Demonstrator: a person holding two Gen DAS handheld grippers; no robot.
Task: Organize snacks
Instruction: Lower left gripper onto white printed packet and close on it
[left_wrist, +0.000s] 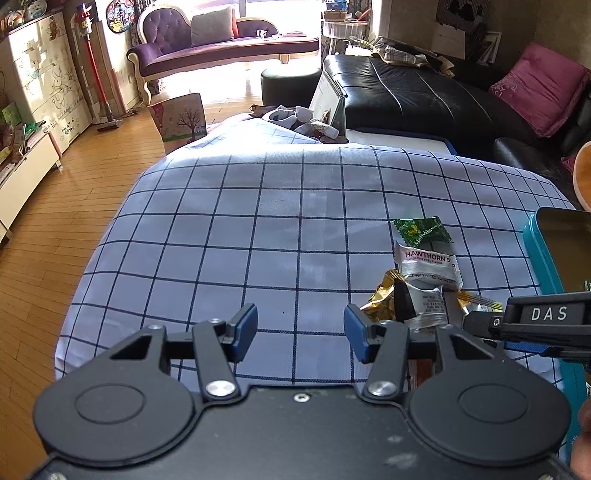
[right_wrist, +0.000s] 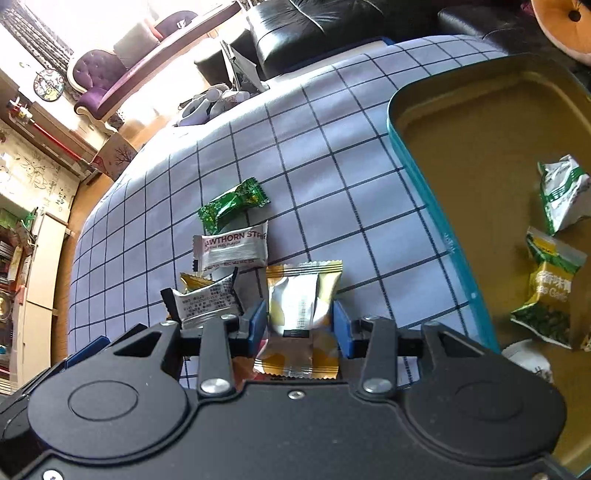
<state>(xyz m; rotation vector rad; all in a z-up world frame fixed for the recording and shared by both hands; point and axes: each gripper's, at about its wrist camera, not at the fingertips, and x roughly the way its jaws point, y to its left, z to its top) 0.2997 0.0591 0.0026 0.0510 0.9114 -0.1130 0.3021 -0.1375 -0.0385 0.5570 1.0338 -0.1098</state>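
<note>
My right gripper (right_wrist: 299, 321) is shut on a gold and silver snack packet (right_wrist: 301, 291), its blue pads pinching the packet's sides just above the checked cloth. Left of it lie a silver packet with black ends (right_wrist: 205, 301), a white Hawthorn Strip packet (right_wrist: 232, 247) and a green candy (right_wrist: 232, 205). To the right stands the teal tin (right_wrist: 424, 192) with a gold inside, holding two green and white packets (right_wrist: 561, 195) (right_wrist: 550, 291). My left gripper (left_wrist: 301, 332) hovers open over bare cloth, left of the snack pile (left_wrist: 424, 264), with nothing between its fingers.
The checked tablecloth (left_wrist: 258, 221) drops off to a wooden floor (left_wrist: 74, 221) on the left. At the table's far end sit a standing calendar and small clutter (left_wrist: 314, 118). A black leather sofa (left_wrist: 424, 92) lies beyond. The right gripper's black housing (left_wrist: 543, 317) crosses the left view's right edge.
</note>
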